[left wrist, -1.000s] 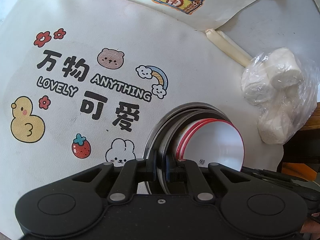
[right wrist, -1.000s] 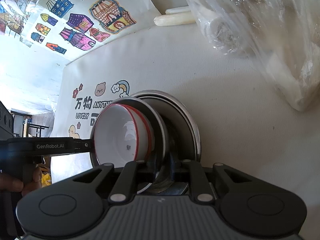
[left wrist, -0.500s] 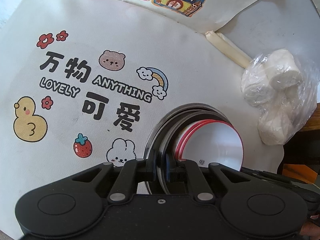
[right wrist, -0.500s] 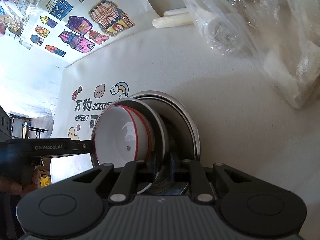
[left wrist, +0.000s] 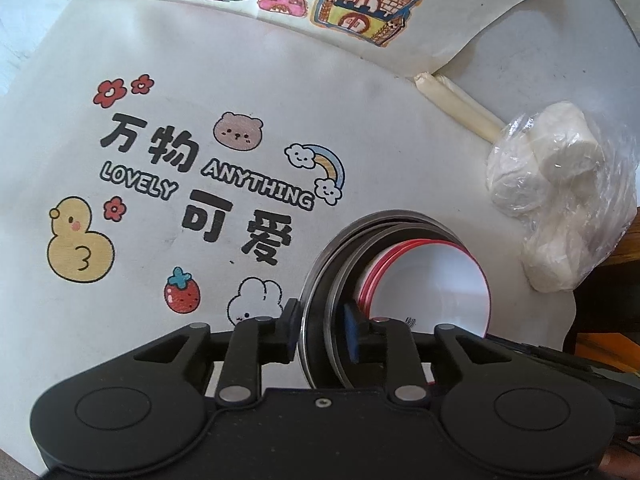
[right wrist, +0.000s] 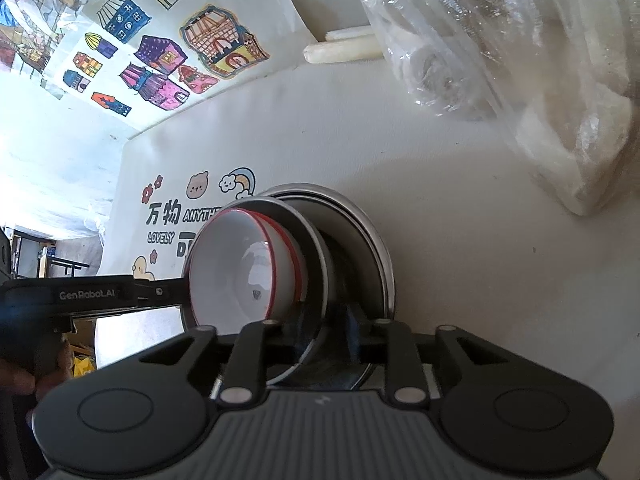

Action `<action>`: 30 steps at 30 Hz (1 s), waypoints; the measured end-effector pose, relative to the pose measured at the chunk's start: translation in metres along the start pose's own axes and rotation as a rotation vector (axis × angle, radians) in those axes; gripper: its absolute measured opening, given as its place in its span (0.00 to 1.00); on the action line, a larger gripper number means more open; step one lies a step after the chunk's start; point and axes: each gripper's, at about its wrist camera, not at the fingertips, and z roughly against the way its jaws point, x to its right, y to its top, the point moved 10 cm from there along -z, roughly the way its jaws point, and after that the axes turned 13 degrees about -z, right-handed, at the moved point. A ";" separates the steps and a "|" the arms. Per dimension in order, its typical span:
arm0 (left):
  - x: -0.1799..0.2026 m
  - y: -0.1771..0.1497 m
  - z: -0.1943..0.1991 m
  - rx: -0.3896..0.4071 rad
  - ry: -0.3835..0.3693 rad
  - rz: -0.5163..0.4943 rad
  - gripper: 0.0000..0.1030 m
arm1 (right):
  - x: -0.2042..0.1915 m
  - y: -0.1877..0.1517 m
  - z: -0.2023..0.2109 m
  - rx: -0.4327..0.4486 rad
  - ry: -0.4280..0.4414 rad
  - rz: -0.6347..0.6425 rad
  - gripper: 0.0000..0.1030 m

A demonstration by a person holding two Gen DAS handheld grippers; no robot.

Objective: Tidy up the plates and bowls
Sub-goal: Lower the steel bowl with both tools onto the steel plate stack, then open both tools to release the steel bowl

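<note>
A nested stack sits on the white cartoon-print mat (left wrist: 120, 320): an outer steel plate (left wrist: 316, 264), an inner steel plate (left wrist: 338, 284) and white red-rimmed bowls (left wrist: 432, 288) inside. My left gripper (left wrist: 320, 332) straddles the near steel rims. Its jaws are opening and the pads stand just off the metal. In the right wrist view the same bowls (right wrist: 240, 272) and steel plates (right wrist: 376, 248) appear from the other side. My right gripper (right wrist: 324, 340) straddles the inner plate's rim, jaws opening, pads clear of it. The left gripper's finger (right wrist: 160, 292) reaches in from the left.
A clear plastic bag of white buns (left wrist: 560, 192) lies to the right of the stack, with two pale sticks (left wrist: 456, 108) behind it. A sheet of coloured house drawings (left wrist: 360, 0) lies at the back. The mat's edge (left wrist: 572, 312) is just right of the stack.
Both grippers' jaws have spread apart from the steel rims they were pinching. The stack and both hands stay where they were.
</note>
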 end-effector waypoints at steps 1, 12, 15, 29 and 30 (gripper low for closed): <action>0.000 0.000 0.001 0.002 0.006 0.002 0.29 | 0.000 0.000 0.001 0.003 0.000 0.001 0.29; -0.008 -0.008 0.014 0.049 0.052 0.018 0.52 | -0.001 -0.002 0.013 0.041 -0.004 0.031 0.35; -0.009 -0.011 0.018 0.063 0.062 0.026 0.56 | -0.002 -0.003 0.018 0.049 -0.001 0.045 0.38; 0.030 -0.026 0.038 0.183 0.085 0.030 0.85 | 0.007 -0.005 0.057 0.088 0.038 0.143 0.72; 0.032 -0.028 0.040 0.191 0.090 0.035 0.86 | 0.007 -0.005 0.061 0.096 0.039 0.158 0.78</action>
